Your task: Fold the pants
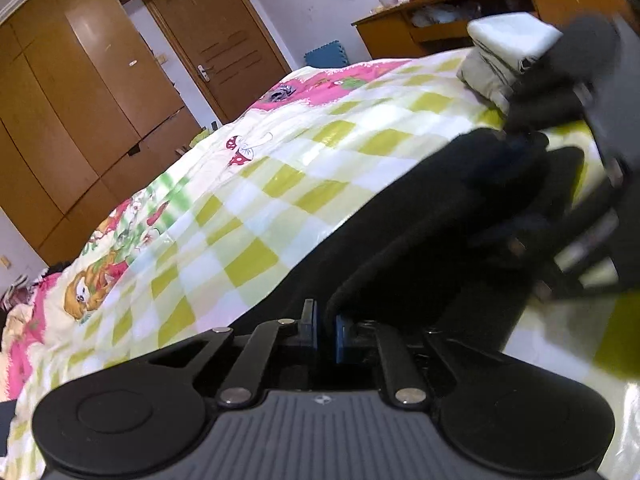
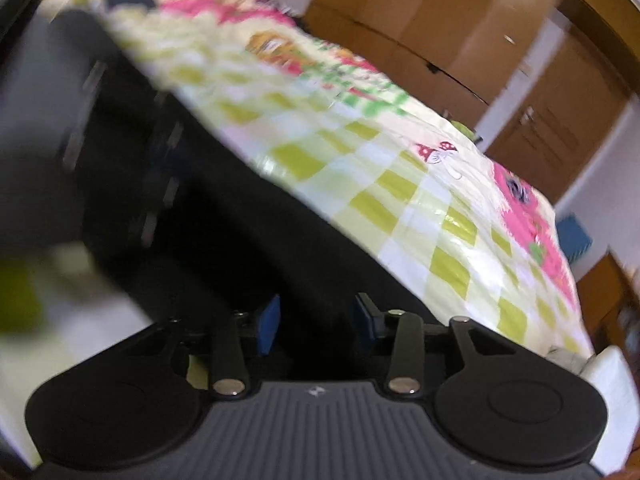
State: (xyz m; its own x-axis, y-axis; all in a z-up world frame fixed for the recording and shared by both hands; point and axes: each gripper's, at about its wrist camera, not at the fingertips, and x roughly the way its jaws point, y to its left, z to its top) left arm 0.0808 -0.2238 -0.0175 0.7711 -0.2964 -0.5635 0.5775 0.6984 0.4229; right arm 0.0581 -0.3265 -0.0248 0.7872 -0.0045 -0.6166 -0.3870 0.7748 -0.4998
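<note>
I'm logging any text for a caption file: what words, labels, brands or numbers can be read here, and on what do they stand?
No readable text in either view.
Left gripper body: a small pale emblem, no letters legible.
Right gripper body: the same small emblem, too small to read.
Bedspread: printed pictures only (mushrooms, cartoon figures), no words visible.
Black pants: no label or tag showing.
Wardrobe and door: no signs.

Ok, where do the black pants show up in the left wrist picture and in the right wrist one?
Left wrist: the black pants fill the lower right, a fold of them pinched in the left gripper.
Right wrist: the black pants run from the upper left to the bottom centre, passing between the fingers of the right gripper.
Shared landmark: the red mushroom print on the checked bedspread.
</note>
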